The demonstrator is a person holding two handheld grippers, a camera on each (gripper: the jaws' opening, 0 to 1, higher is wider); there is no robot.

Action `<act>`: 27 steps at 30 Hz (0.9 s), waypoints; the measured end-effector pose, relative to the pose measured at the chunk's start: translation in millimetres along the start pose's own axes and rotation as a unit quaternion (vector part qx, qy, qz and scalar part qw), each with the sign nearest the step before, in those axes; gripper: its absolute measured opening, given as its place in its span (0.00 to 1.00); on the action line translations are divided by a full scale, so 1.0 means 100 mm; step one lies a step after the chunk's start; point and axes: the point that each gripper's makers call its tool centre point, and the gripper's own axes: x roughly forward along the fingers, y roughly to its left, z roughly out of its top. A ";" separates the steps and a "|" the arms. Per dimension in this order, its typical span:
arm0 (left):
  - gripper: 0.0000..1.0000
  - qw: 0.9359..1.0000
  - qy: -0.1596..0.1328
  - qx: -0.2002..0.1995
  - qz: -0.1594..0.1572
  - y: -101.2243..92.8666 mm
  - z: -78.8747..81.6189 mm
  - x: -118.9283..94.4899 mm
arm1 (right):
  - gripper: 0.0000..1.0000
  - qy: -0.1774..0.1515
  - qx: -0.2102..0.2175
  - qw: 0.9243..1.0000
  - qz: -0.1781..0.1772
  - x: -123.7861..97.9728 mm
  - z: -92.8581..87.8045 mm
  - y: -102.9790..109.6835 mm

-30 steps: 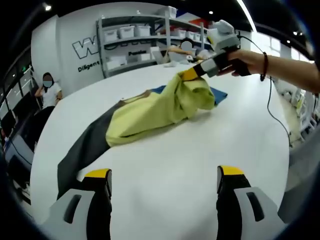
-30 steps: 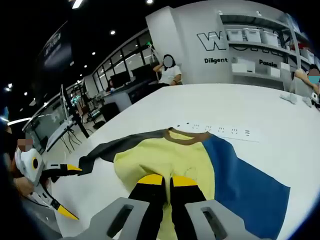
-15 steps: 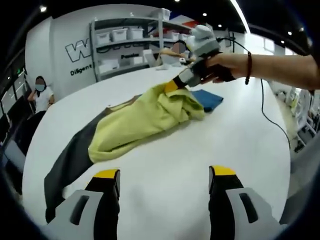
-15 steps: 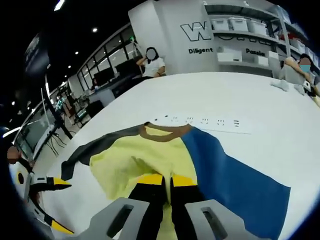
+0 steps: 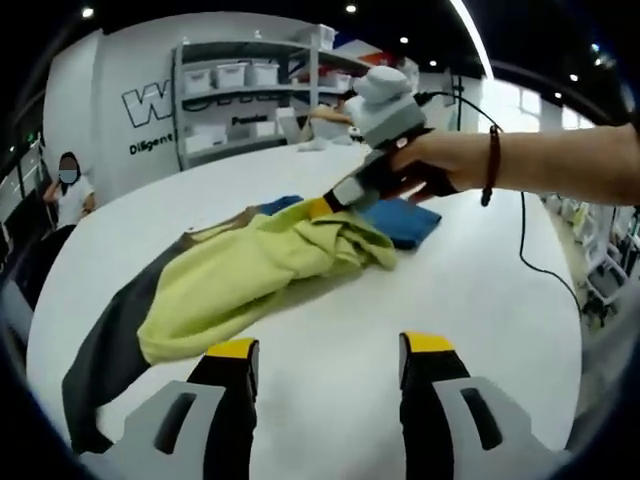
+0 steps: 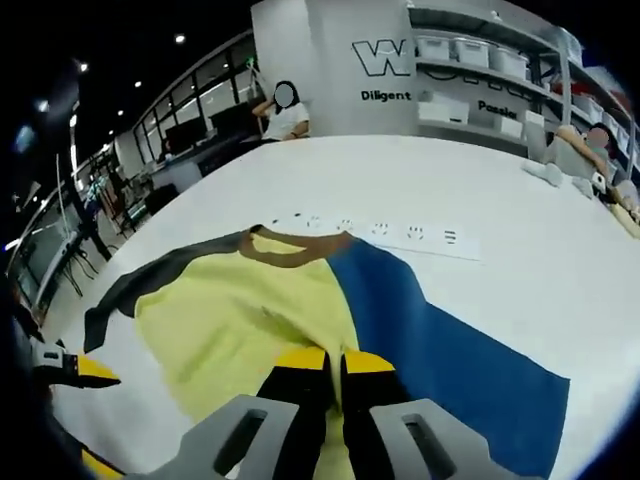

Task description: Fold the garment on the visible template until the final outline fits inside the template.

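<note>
You are mid-fold: your right gripper (image 5: pixel 322 206) is clamped on the yellow garment (image 5: pixel 250 275) at frame centre, bunched partly over the blue template (image 6: pixel 450 350), outline still spilling off, while your left gripper (image 5: pixel 322 362) waits open below.

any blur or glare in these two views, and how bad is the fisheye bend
Left gripper view: ceiling light strip glares, shelves bow, the garment is slightly soft. Right gripper view: table edge curves strongly, ceiling dark with small spots, right gripper sharp on the fabric.
</note>
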 end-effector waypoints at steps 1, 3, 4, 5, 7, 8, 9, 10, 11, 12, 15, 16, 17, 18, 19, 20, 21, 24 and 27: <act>0.51 1.000 -0.002 -0.001 -0.001 -0.01 0.02 0.02 | 0.00 0.006 0.008 1.000 -0.005 0.01 -0.04 -0.02; 0.49 1.000 -0.004 -0.003 -0.007 -0.05 0.05 0.07 | 0.00 0.011 0.022 1.000 -0.008 0.05 -0.10 -0.04; 0.48 1.000 -0.007 -0.005 -0.011 -0.07 0.06 0.10 | 0.00 0.007 0.031 0.999 -0.006 0.06 -0.11 -0.03; 0.48 1.000 -0.007 -0.005 -0.012 -0.08 0.07 0.12 | 0.00 0.005 0.034 0.999 -0.006 0.07 -0.11 -0.03; 0.47 1.000 -0.006 -0.006 -0.014 -0.10 0.07 0.16 | 0.00 0.004 0.035 0.999 -0.005 0.06 -0.10 -0.03; 0.46 1.000 -0.005 -0.008 -0.013 -0.10 0.07 0.19 | 0.00 0.005 0.033 0.999 -0.004 0.06 -0.10 -0.03; 0.46 1.000 -0.005 -0.008 -0.014 -0.11 0.07 0.22 | 0.00 0.005 0.033 0.999 -0.004 0.06 -0.10 -0.03; 0.45 1.000 -0.005 -0.012 -0.015 -0.11 0.08 0.26 | 0.00 0.005 0.034 0.999 -0.004 0.07 -0.10 -0.03; 0.44 1.000 -0.006 -0.014 -0.016 -0.12 0.09 0.29 | 0.00 0.005 0.034 0.999 -0.004 0.07 -0.10 -0.03; 0.43 1.000 -0.008 -0.014 -0.017 -0.13 0.10 0.31 | 0.00 0.005 0.037 0.999 -0.004 0.07 -0.10 -0.03; 0.40 0.999 -0.004 -0.032 -0.027 -0.18 0.13 0.41 | 0.00 0.004 0.042 0.999 -0.003 0.07 -0.10 -0.03; 0.39 0.999 -0.006 -0.037 -0.029 -0.19 0.15 0.43 | 0.00 0.004 0.044 0.999 -0.003 0.07 -0.10 -0.03; 0.38 0.999 -0.010 -0.042 -0.030 -0.22 0.18 0.47 | 0.00 0.005 0.046 0.999 -0.002 0.07 -0.10 -0.03; 0.37 0.998 -0.013 -0.046 -0.030 -0.23 0.20 0.49 | 0.00 0.005 0.047 0.999 -0.001 0.07 -0.10 -0.03; 0.36 0.998 -0.016 -0.046 -0.030 -0.24 0.21 0.52 | 0.00 0.005 0.051 0.999 0.001 0.08 -0.10 -0.03; 0.35 0.998 -0.016 -0.044 -0.032 -0.26 0.22 0.55 | 0.00 0.005 0.051 0.999 0.001 0.07 -0.10 -0.03; 0.34 0.999 -0.014 -0.040 -0.035 -0.28 0.22 0.59 | 0.00 0.007 0.056 0.998 0.004 0.07 -0.10 -0.03; 0.34 0.998 -0.014 -0.046 -0.036 -0.30 0.23 0.68 | 0.00 0.012 0.058 0.998 0.007 0.07 -0.11 -0.02; 0.33 0.998 -0.014 -0.059 -0.032 -0.29 0.25 0.77 | 0.00 0.016 0.051 0.999 0.007 0.07 -0.11 -0.01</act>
